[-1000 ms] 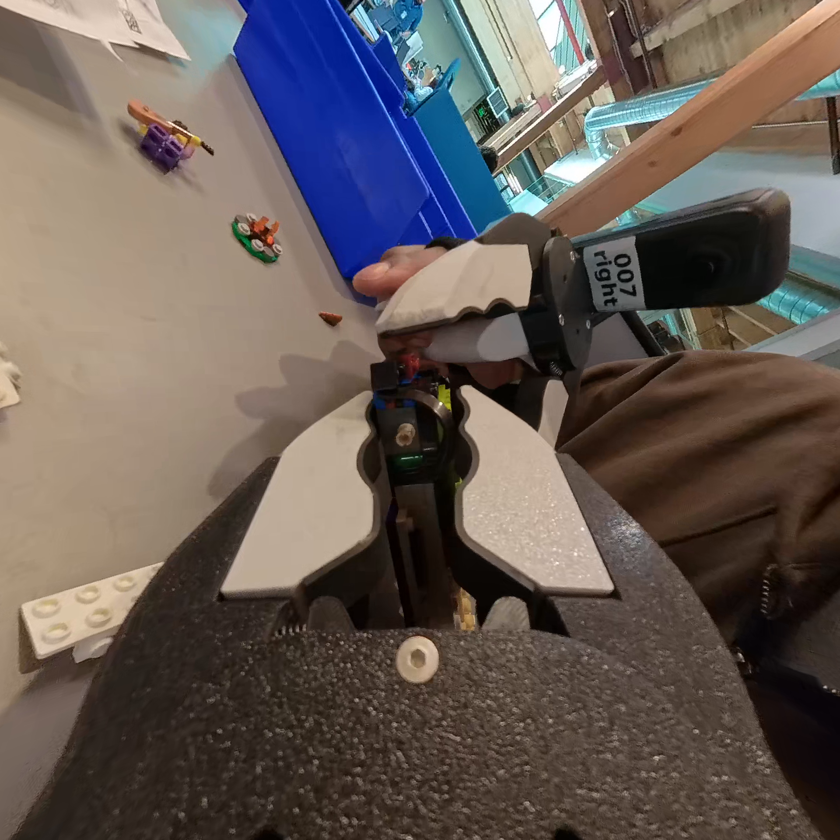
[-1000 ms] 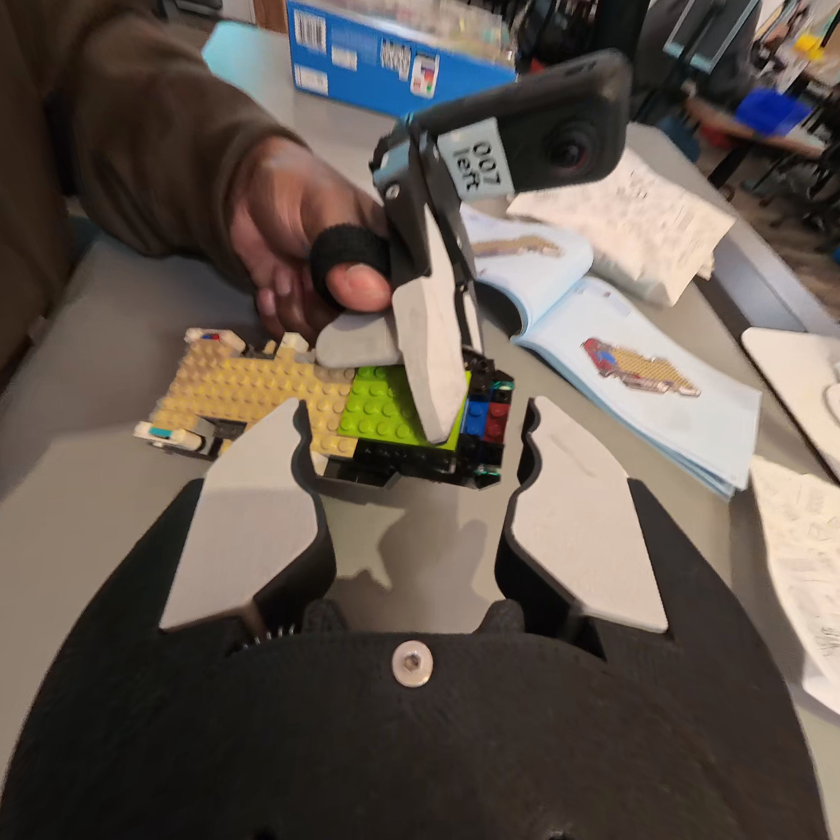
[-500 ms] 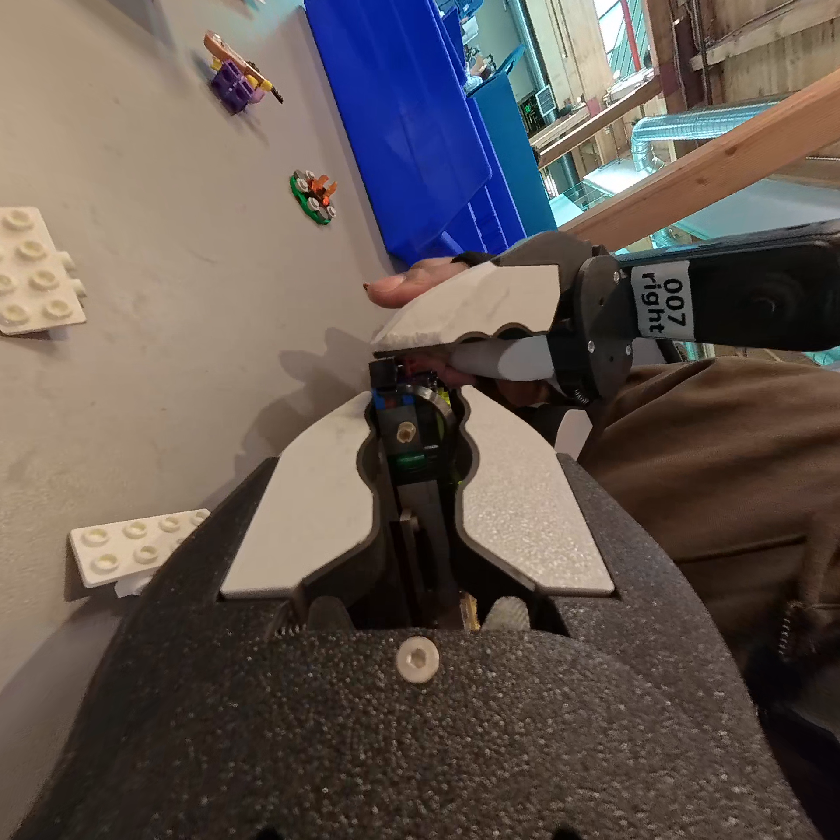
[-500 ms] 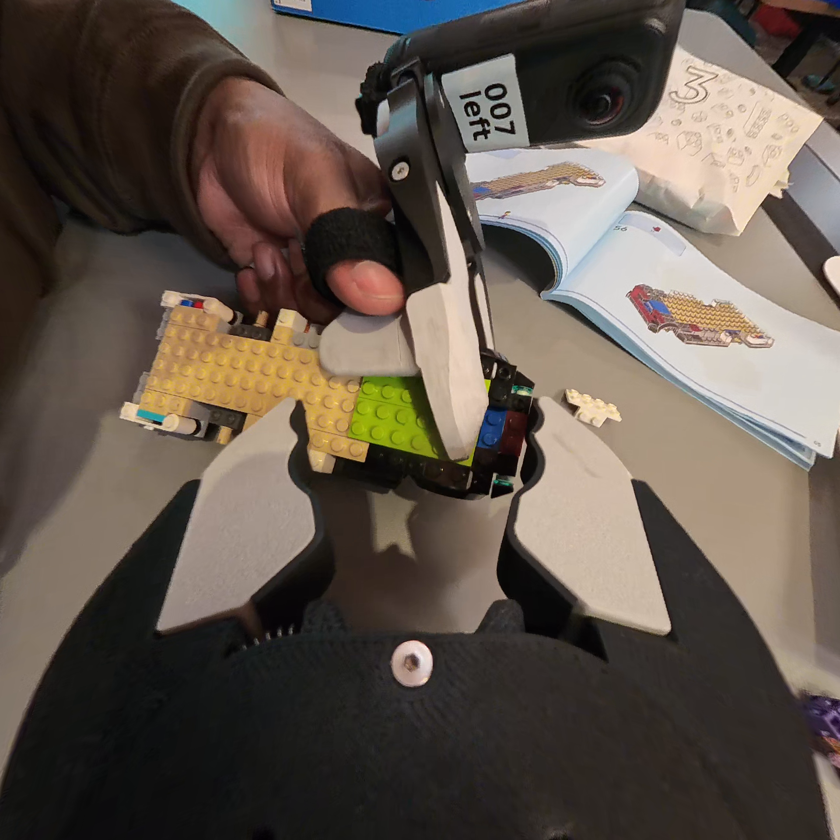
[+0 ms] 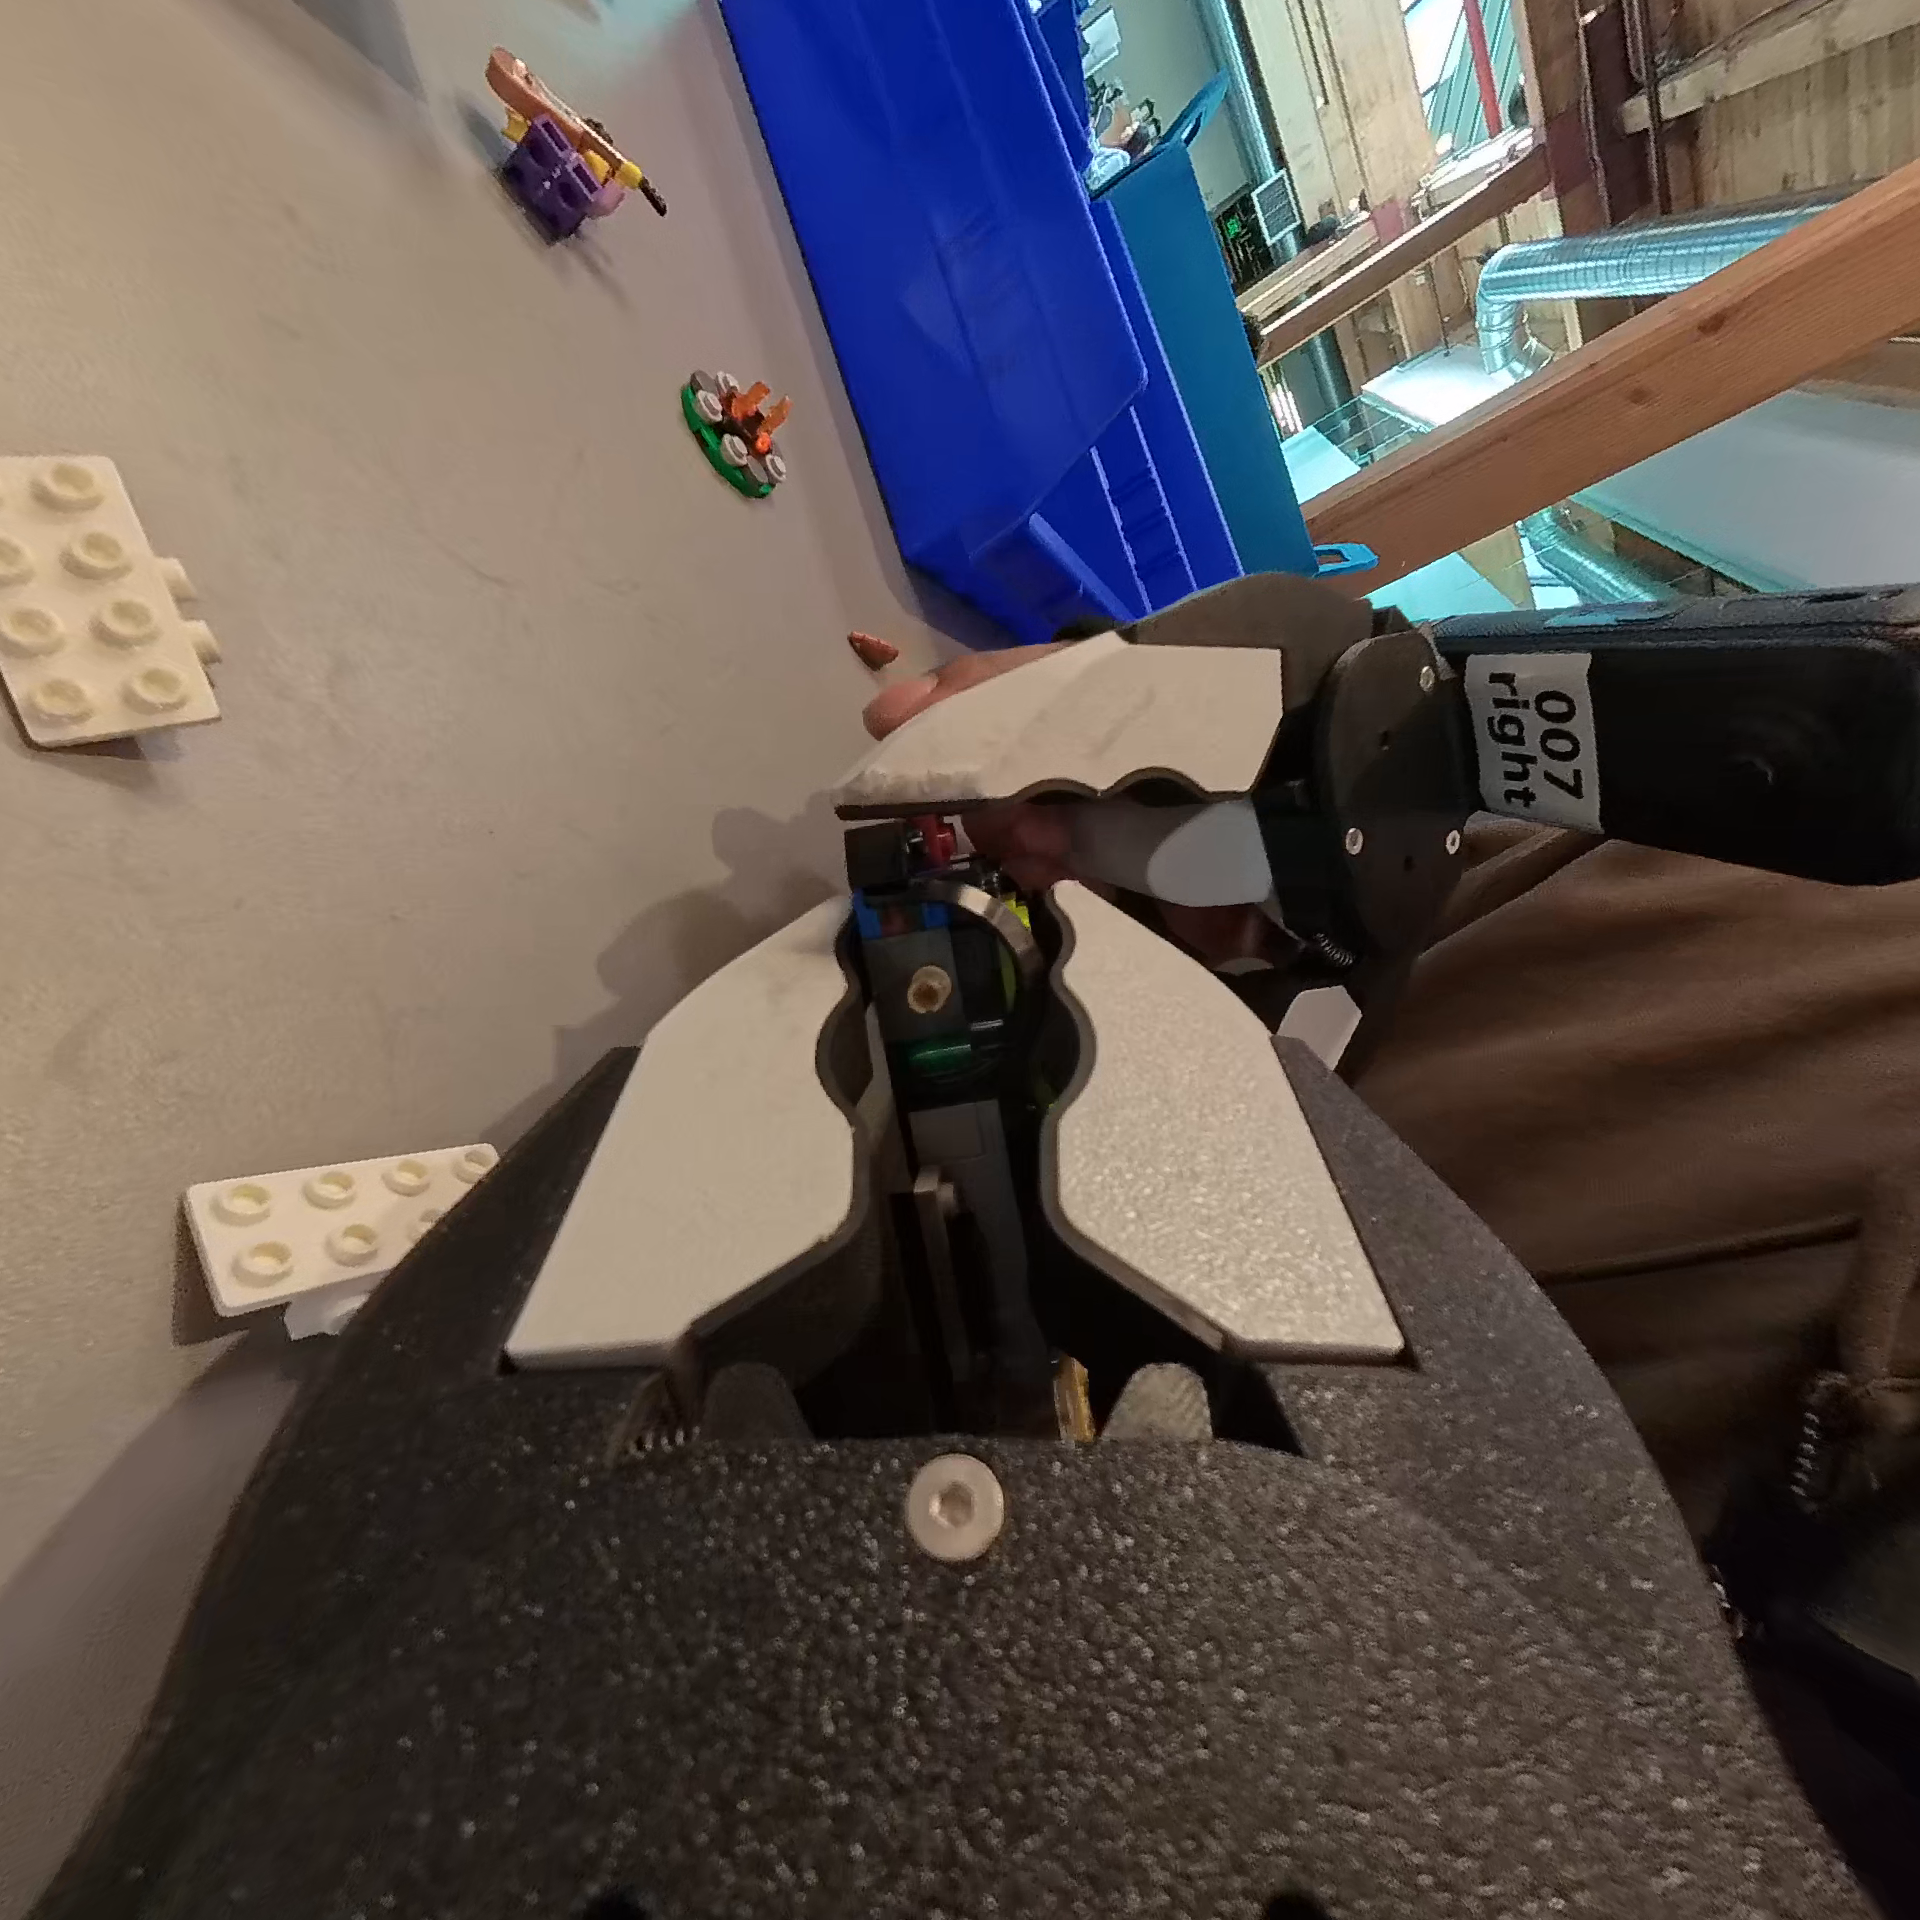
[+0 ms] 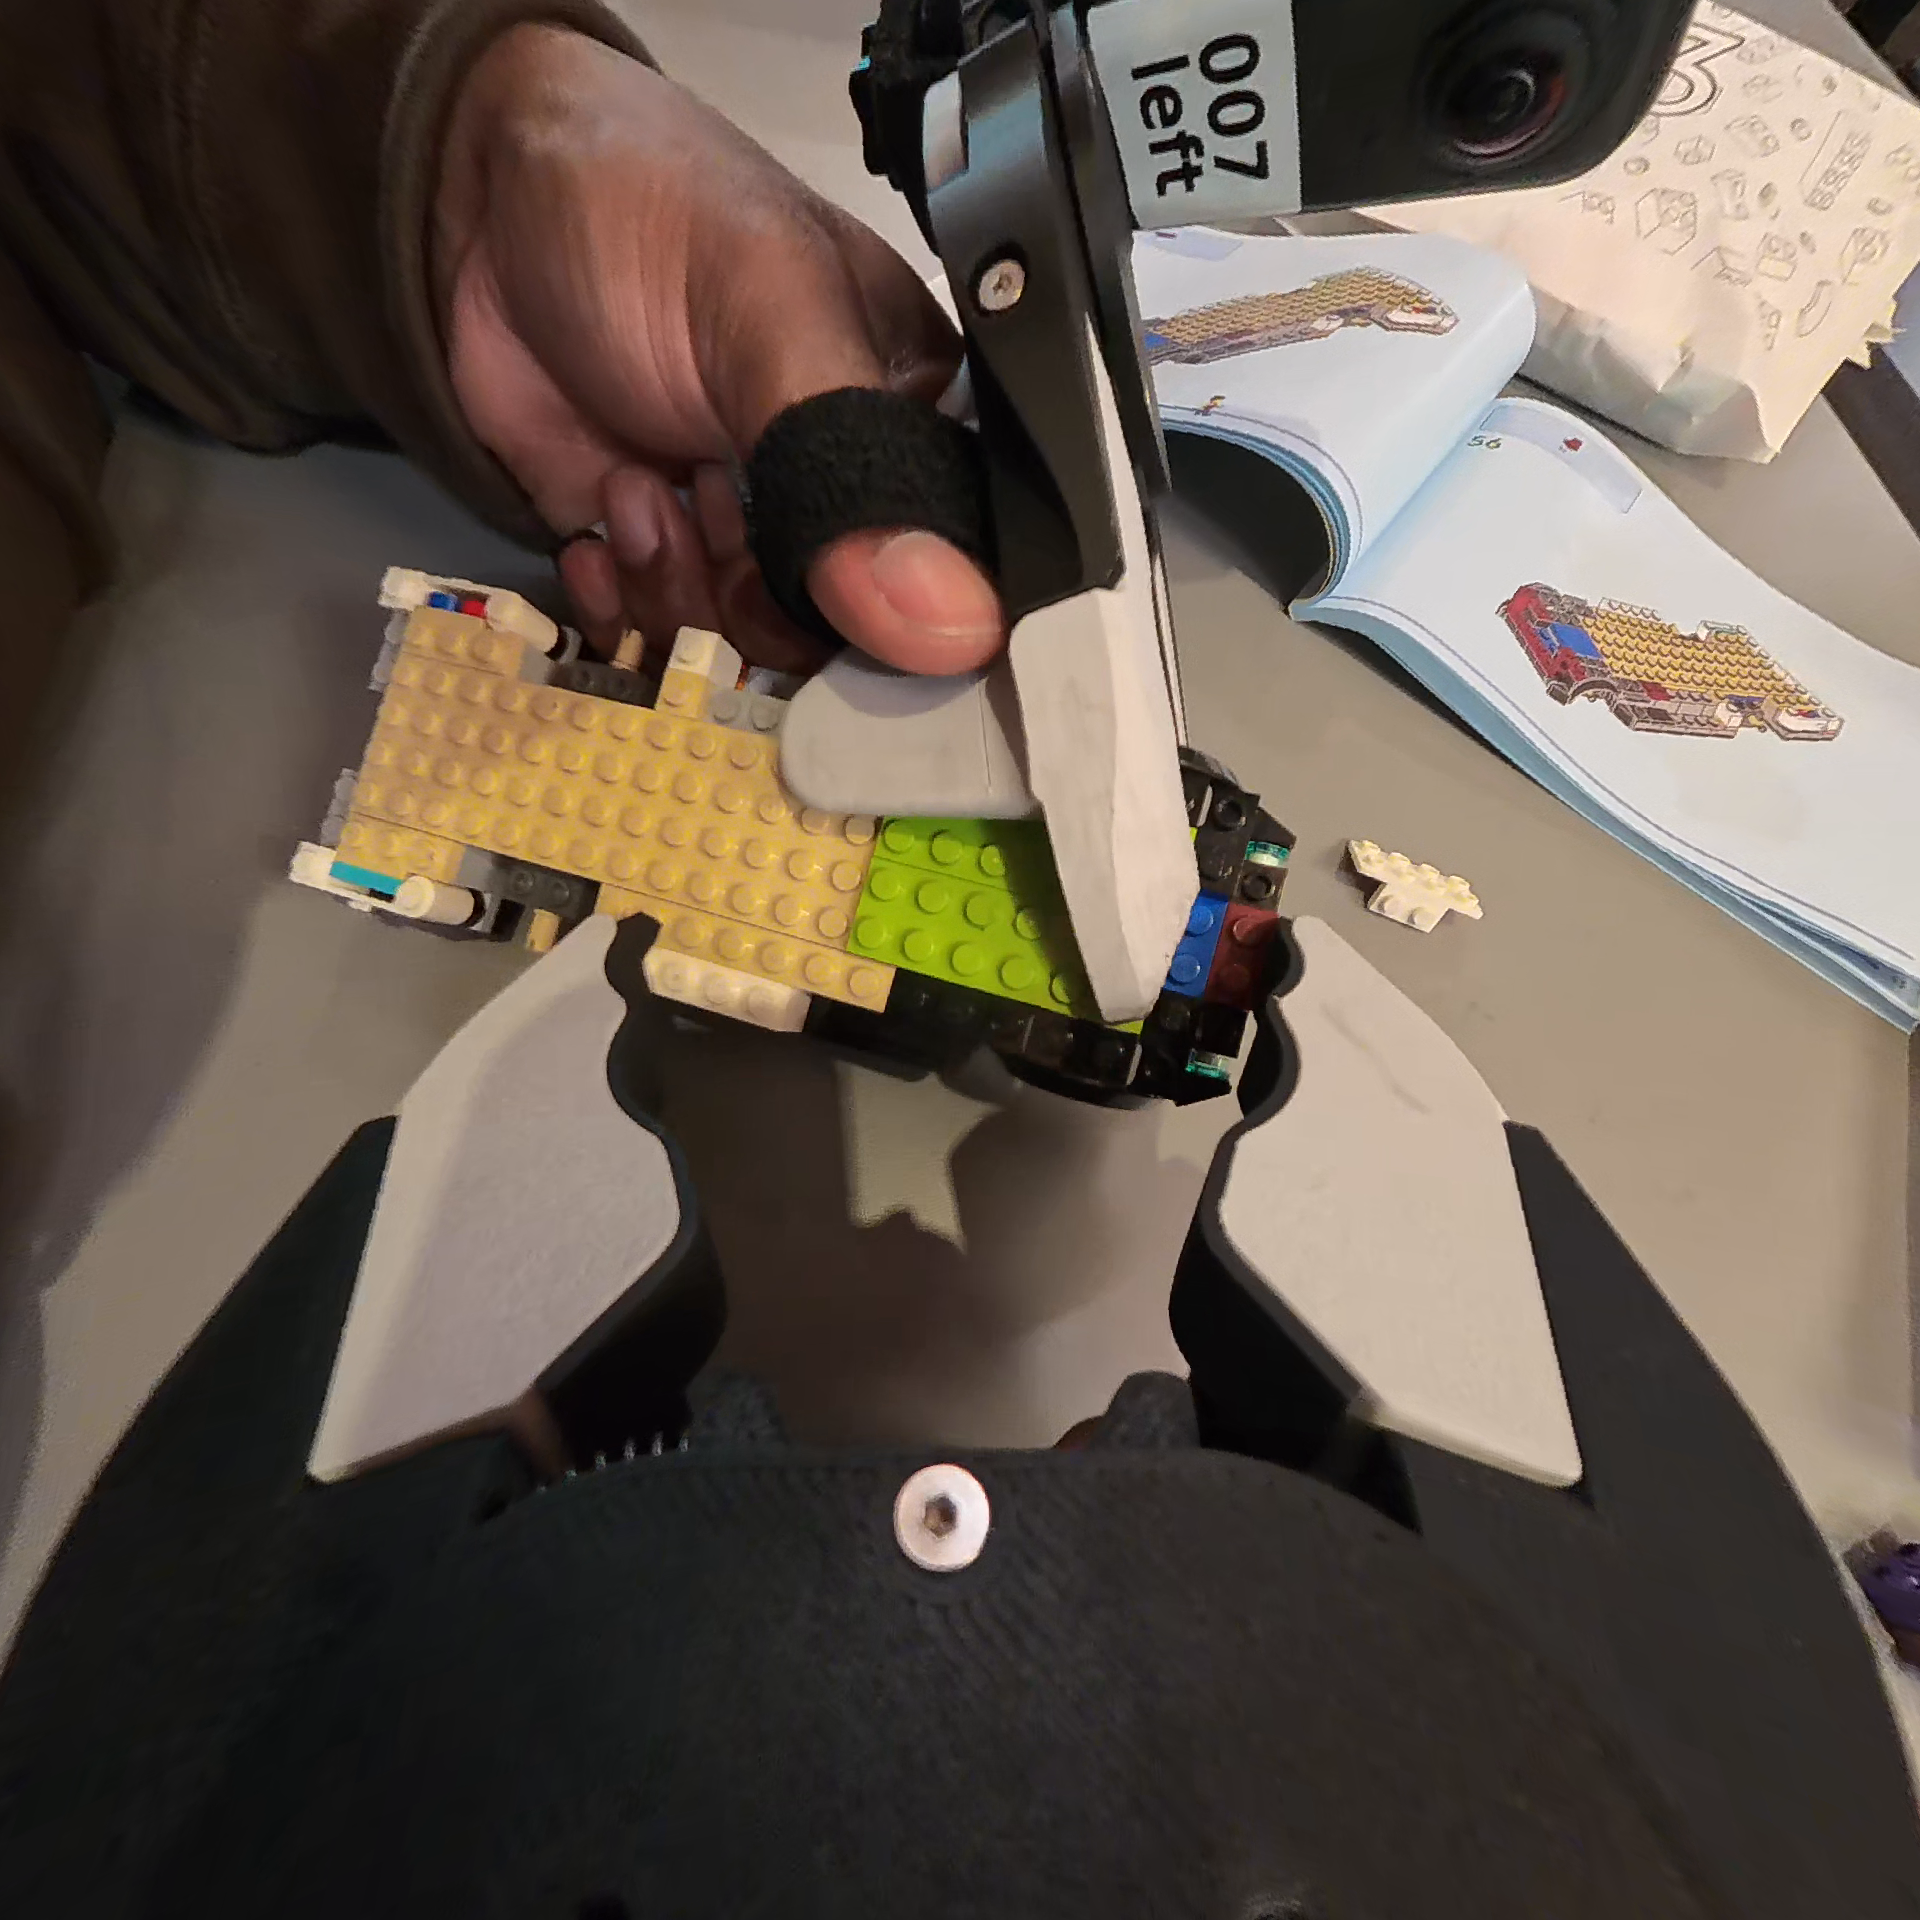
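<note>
My left gripper (image 5: 945,914) is shut on a brick vehicle model (image 5: 935,997), seen edge-on between its fingers. In the right wrist view the model (image 6: 644,790) has a tan and lime-green studded top and a black front with blue and dark red bricks. The left gripper's upper finger (image 6: 1101,831) presses on the green plate and its lower finger lies under the model. My right gripper (image 6: 951,940) is open wide and straddles the model's front end, with its fingertips beside the white side brick and the dark red brick. In the left wrist view one right finger (image 5: 1070,717) lies across the model's end.
Two white plates (image 5: 94,603) (image 5: 332,1216), a green round build (image 5: 738,431), a purple build (image 5: 556,166) and a blue bin (image 5: 966,260) are on the grey table. An open instruction booklet (image 6: 1558,582), a small white piece (image 6: 1413,883) and a paper bag (image 6: 1714,208) lie to the right. My two grippers' fingertips are within a few centimetres of each other.
My right gripper has moved in on the model and opened wider, so its fingers now straddle the front end. My left gripper has kept its hold on the model.
</note>
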`<state>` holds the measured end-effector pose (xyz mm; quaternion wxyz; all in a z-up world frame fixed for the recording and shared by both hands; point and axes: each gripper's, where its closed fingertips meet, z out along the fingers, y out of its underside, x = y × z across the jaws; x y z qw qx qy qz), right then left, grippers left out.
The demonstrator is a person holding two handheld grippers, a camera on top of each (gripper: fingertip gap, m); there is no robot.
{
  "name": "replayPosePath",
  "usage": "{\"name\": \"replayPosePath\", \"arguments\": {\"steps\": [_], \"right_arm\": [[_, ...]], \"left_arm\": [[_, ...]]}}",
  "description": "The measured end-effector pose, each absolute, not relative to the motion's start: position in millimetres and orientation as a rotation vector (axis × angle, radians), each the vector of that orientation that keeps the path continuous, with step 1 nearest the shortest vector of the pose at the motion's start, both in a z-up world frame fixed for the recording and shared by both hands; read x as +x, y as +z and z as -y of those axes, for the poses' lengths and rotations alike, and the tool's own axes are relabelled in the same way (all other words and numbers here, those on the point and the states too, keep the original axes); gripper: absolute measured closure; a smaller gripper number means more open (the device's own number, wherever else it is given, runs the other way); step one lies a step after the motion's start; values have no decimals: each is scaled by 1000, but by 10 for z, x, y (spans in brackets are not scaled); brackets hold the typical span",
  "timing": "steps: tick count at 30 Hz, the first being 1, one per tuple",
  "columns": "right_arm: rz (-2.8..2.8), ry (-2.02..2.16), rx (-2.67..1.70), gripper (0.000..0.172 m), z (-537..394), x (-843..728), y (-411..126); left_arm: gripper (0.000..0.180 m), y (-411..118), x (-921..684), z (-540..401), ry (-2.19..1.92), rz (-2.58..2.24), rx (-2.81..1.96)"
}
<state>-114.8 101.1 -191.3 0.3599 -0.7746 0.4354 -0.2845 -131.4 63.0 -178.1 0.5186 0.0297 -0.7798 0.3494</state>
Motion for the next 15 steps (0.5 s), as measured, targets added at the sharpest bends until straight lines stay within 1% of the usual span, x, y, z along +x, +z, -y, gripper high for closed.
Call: {"name": "replayPosePath", "arguments": {"steps": [15], "right_arm": [[-1106, -775, -1962, 61, -1023, -1155, -1917]], "left_arm": [[152, -1793, -1333, -643, 813, 1865, 65]]}}
